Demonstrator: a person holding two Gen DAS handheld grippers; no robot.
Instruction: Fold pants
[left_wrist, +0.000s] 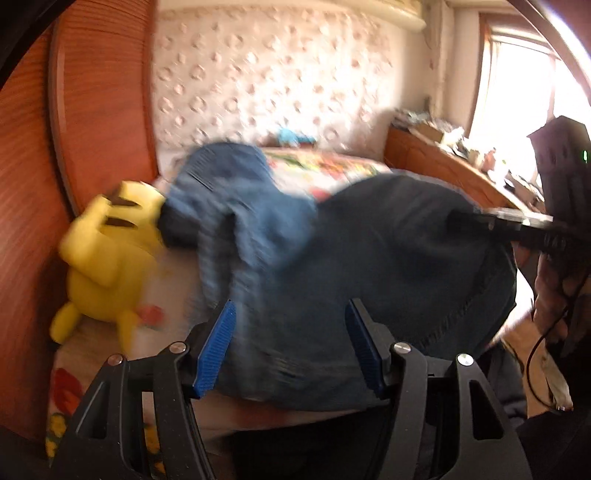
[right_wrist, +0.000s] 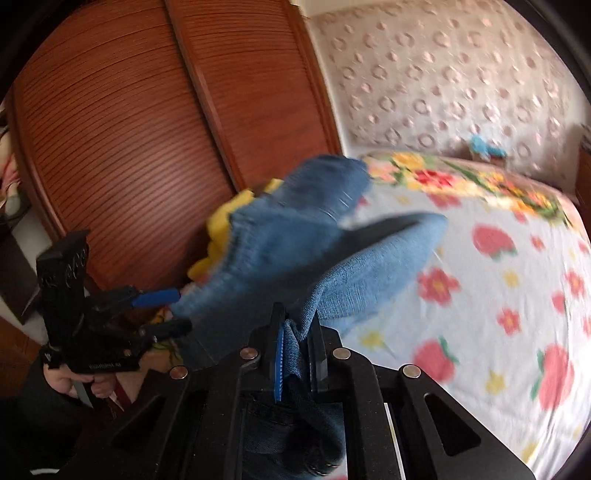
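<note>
The blue denim pants (left_wrist: 369, 258) hang bunched in the air above the bed. In the right wrist view my right gripper (right_wrist: 297, 314) is shut on a fold of the pants (right_wrist: 295, 240), the denim pinched between its pads. From the left wrist view that gripper (left_wrist: 454, 218) comes in from the right and bites the fabric's upper edge. My left gripper (left_wrist: 291, 306) stands open, its blue pads apart with loose denim lying between them and not squeezed. From the right wrist view the left gripper (right_wrist: 184, 310) sits at the cloth's left edge.
A yellow plush toy (left_wrist: 107, 251) leans against the reddish wooden wardrobe (left_wrist: 29, 221) at the bed's left side. The flowered bedspread (right_wrist: 480, 277) stretches off to the right. A cluttered wooden sideboard (left_wrist: 443, 155) stands by the window. A person's hand (left_wrist: 550, 291) holds the right gripper.
</note>
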